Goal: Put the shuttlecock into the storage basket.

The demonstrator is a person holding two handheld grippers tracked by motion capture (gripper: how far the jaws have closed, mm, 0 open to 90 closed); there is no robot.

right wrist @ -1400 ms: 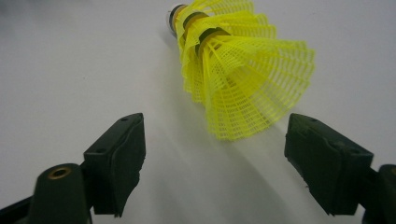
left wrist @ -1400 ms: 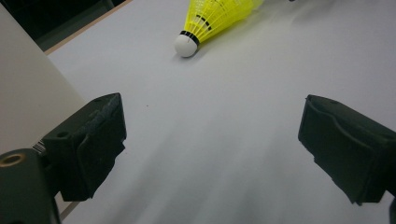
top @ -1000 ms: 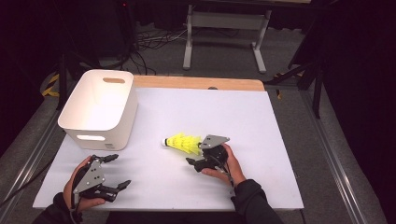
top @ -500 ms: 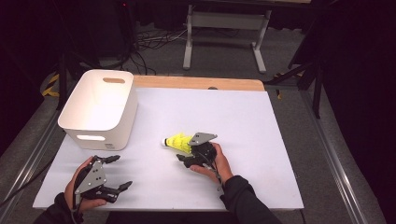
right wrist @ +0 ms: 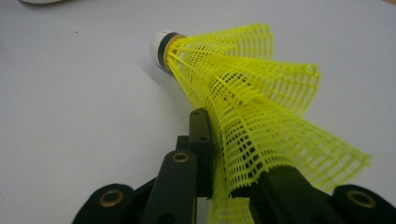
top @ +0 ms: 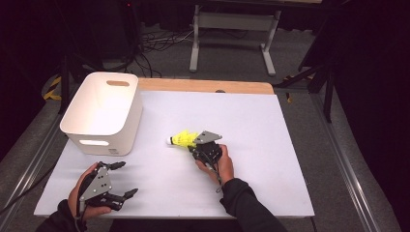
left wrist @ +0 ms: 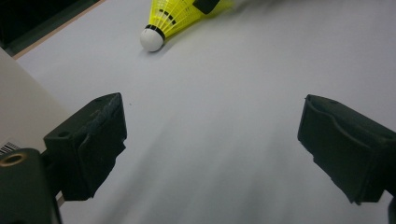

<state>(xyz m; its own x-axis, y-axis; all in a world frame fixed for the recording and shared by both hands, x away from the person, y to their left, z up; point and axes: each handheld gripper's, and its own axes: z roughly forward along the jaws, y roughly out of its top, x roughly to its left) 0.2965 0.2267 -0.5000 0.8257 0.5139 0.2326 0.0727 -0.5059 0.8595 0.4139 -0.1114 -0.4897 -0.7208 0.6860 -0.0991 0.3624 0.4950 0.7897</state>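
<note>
The right gripper (right wrist: 224,186) is pinching the yellow shuttlecock (top: 183,139) by its mesh skirt, its jaws having just been closing, cork on the bench (top: 290,145). That flimsy skirt could be crumpling or slipping on lift. The left gripper (top: 121,180) is waiting, jaws apart.

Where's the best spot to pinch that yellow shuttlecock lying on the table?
By the wide rim of its mesh skirt, from behind: the shuttlecock lies on its side, skirt flexible, white cork small and round. The right gripper pinches it there.
</note>
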